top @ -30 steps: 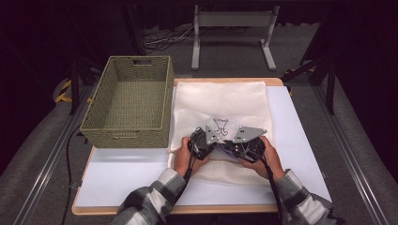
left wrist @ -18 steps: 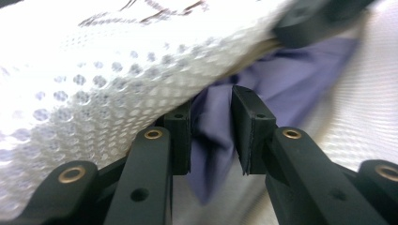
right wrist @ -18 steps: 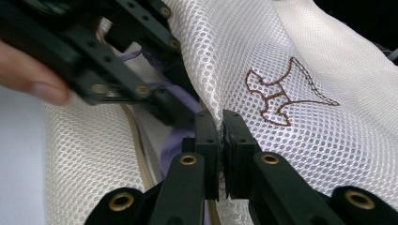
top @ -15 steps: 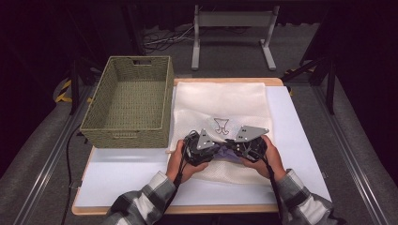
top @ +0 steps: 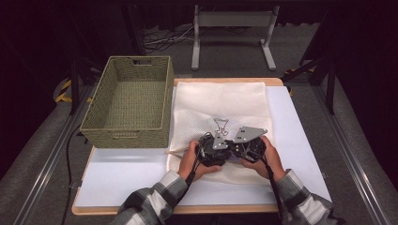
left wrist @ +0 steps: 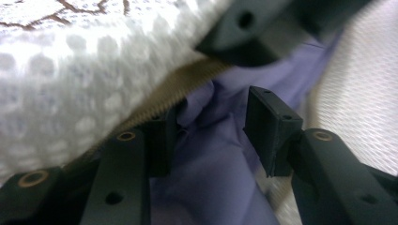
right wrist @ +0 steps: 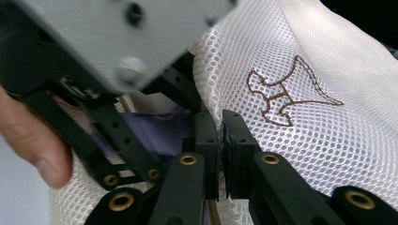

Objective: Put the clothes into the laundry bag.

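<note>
A white mesh bag with a brown stitched figure lies flat on the table. Both hands hold their grippers together at its near edge. My right gripper is shut on the bag's mesh rim and lifts it. My left gripper is inside the opening under the tan zipper edge. Its jaws have just been opening. Purple cloth lies loose between them, and the pads do not press on it. In the high view the left gripper sits close against the right gripper.
An empty woven basket stands to the left of the bag, close to its edge. The white table top ends near the person's sleeves. A metal stand and cables lie on the floor beyond the table.
My left hand and forearm shifted a little along the bag's near edge, out to the left and back in. The right hand and the bag stayed put.
</note>
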